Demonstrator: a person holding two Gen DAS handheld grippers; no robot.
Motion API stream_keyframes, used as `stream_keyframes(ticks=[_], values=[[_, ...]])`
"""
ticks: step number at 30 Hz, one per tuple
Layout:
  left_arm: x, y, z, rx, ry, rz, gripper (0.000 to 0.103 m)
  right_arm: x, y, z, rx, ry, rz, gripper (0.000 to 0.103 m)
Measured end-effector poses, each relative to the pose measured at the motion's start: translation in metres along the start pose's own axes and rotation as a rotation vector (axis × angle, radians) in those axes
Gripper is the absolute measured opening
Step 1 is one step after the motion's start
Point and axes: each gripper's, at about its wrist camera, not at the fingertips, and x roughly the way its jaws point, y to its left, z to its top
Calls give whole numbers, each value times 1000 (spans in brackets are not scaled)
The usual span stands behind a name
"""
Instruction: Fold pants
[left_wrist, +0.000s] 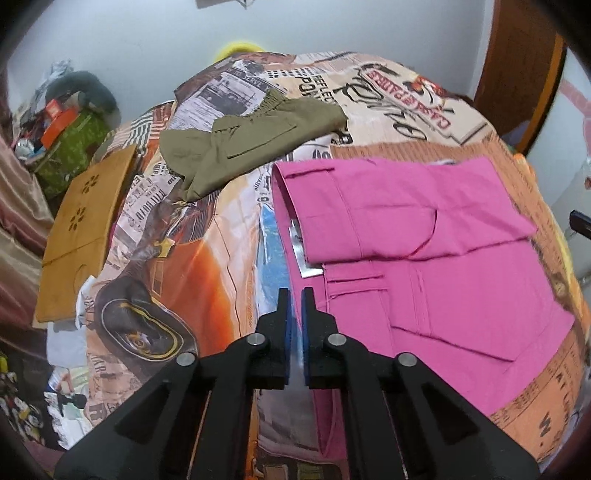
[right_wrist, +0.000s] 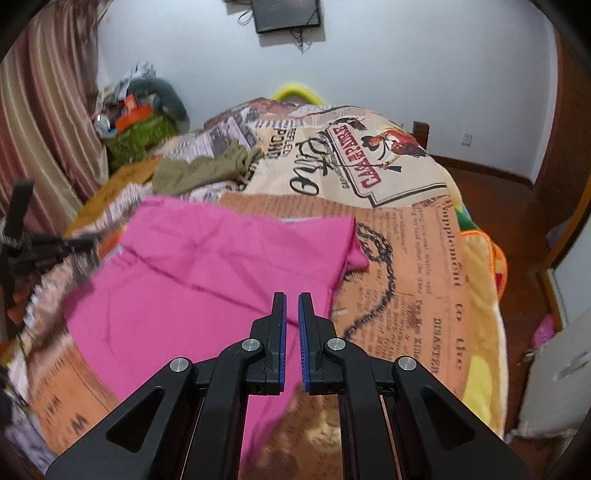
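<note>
Jaws of both grippers nearly closed — empty above pink pants.

Pale wall, striped curtain, reddish wooden floor.

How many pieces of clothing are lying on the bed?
3: the pink pants nearest the grippers, the olive-green pants crumpled farther back, and a mustard-yellow garment flat along the bed's left edge. Others may be hidden.

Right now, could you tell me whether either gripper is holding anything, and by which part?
Nothing is held. The left gripper and right gripper are shut and empty above the pink pants.
</note>
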Motion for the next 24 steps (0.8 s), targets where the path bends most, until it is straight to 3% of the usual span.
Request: stream_keyframes(ticks=[3, 5, 6, 10, 16, 19, 24], values=[[7, -7, 3, 35, 12, 15, 18, 4, 5, -6, -46, 31, -15, 11], [11, -13, 8, 65, 12, 24, 29, 7, 6, -7, -54, 43, -12, 35], [12, -16, 11, 80, 10, 28, 32, 9, 7, -6, -57, 38, -8, 39], [17, -35, 24, 147, 2, -9, 49, 20, 15, 1, -65, 47, 24, 41], [32, -74, 31, 307, 18, 12, 59, 45, 36, 9, -121, 90, 77, 41], [48, -84, 29, 358, 60, 30, 60, 56, 46, 9, -151, 115, 101, 43], [57, -93, 32, 422, 53, 46, 64, 72, 57, 9, -185, 148, 144, 47]])
